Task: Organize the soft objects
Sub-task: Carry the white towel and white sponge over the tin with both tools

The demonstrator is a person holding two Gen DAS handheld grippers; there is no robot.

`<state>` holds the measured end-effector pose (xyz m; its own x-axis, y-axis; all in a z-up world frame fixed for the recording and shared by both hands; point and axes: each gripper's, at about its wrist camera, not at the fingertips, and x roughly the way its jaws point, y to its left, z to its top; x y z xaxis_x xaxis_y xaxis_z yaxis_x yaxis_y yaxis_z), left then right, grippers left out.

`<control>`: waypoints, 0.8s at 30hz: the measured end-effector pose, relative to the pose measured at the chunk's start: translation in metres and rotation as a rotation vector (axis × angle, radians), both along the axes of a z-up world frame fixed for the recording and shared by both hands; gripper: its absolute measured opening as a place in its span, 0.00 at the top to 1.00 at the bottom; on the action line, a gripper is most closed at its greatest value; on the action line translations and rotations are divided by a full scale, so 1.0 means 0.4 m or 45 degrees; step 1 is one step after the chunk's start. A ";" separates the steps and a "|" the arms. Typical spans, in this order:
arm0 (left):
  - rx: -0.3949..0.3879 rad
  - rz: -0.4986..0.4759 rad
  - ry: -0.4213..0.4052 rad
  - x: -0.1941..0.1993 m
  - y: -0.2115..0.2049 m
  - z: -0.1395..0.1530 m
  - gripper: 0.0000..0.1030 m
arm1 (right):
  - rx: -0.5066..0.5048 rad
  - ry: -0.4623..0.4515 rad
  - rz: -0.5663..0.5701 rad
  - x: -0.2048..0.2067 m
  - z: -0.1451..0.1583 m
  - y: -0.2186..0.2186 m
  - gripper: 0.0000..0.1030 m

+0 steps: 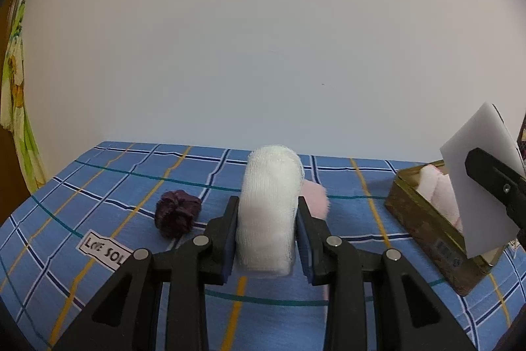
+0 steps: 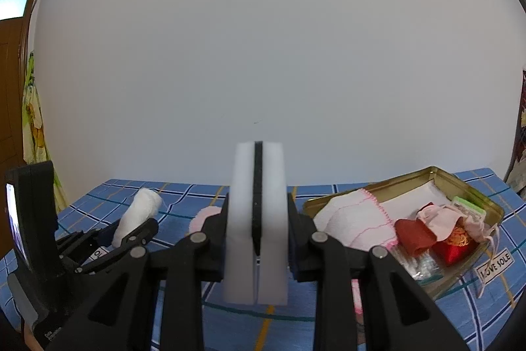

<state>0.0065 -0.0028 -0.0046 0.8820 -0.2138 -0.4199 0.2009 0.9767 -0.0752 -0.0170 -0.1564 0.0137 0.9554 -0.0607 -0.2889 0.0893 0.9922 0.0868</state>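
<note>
My left gripper [image 1: 267, 203] is shut on a white gauze roll [image 1: 269, 206] and holds it upright above the blue checked cloth [image 1: 98, 186]; it also shows in the right wrist view [image 2: 138, 216]. My right gripper [image 2: 258, 203] is shut on a white sponge block [image 2: 256, 219] with a dark middle layer; the block shows at the right in the left wrist view [image 1: 480, 180]. A gold tin [image 2: 473, 186] at the right holds pink, white and red cloth items. A dark purple scrunchie [image 1: 177, 213] lies left of the gauze. A pink fluffy pad [image 1: 314, 198] lies behind the gauze.
A white wall stands behind the table. A "LOVE SOLE" label [image 1: 103, 250] is on the cloth at the front left. A floral fabric [image 1: 16, 107] hangs at the far left beside a wooden door [image 2: 10, 61].
</note>
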 end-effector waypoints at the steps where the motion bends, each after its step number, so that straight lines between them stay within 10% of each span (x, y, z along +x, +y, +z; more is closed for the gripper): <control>1: -0.004 -0.007 0.001 -0.004 -0.006 -0.001 0.67 | -0.002 -0.001 -0.003 -0.006 0.002 -0.003 0.74; 24: 0.027 -0.164 -0.015 -0.100 -0.171 0.018 0.67 | -0.019 -0.019 -0.105 -0.117 0.039 -0.107 0.74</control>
<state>-0.0335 -0.0712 0.0027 0.8528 -0.3165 -0.4153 0.3253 0.9442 -0.0516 -0.0640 -0.1992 0.0293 0.9512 -0.1440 -0.2730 0.1699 0.9827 0.0737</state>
